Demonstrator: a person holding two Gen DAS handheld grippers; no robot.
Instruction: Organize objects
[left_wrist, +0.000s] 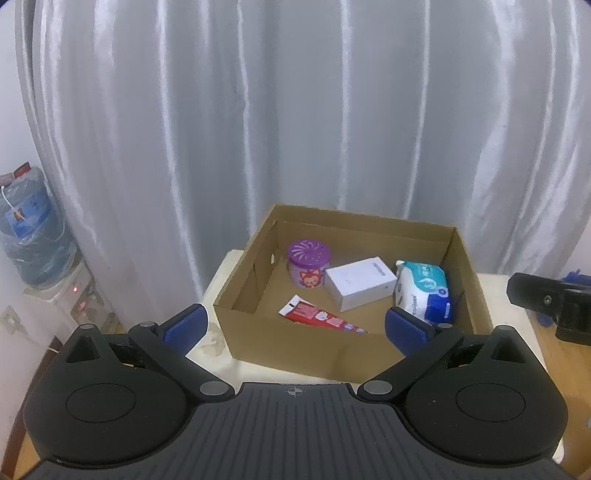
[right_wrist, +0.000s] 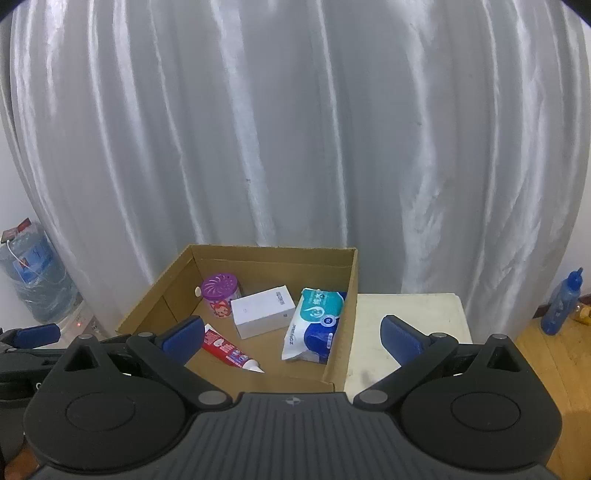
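Note:
An open cardboard box (left_wrist: 295, 356) (right_wrist: 349, 314) stands on a cream-topped table (right_wrist: 410, 314). Inside lie a purple round tin (left_wrist: 309, 264) (right_wrist: 221, 295), a white carton (left_wrist: 361, 282) (right_wrist: 263, 311), a blue-and-white wipes pack (left_wrist: 424, 290) (right_wrist: 314, 325) and a red toothpaste tube (left_wrist: 319, 318) (right_wrist: 227, 349). My left gripper (left_wrist: 295, 326) is open and empty, above the box's near wall. My right gripper (right_wrist: 291, 334) is open and empty, above the box's right near corner; its body shows at the right of the left wrist view (left_wrist: 554, 301).
A grey curtain (right_wrist: 295, 129) hangs behind the table. A water dispenser with a blue jug (left_wrist: 31, 236) (right_wrist: 35, 280) stands at the left. A blue bottle (right_wrist: 563, 302) stands on the wooden floor at the right. The left gripper's finger (right_wrist: 35, 334) shows at the left edge.

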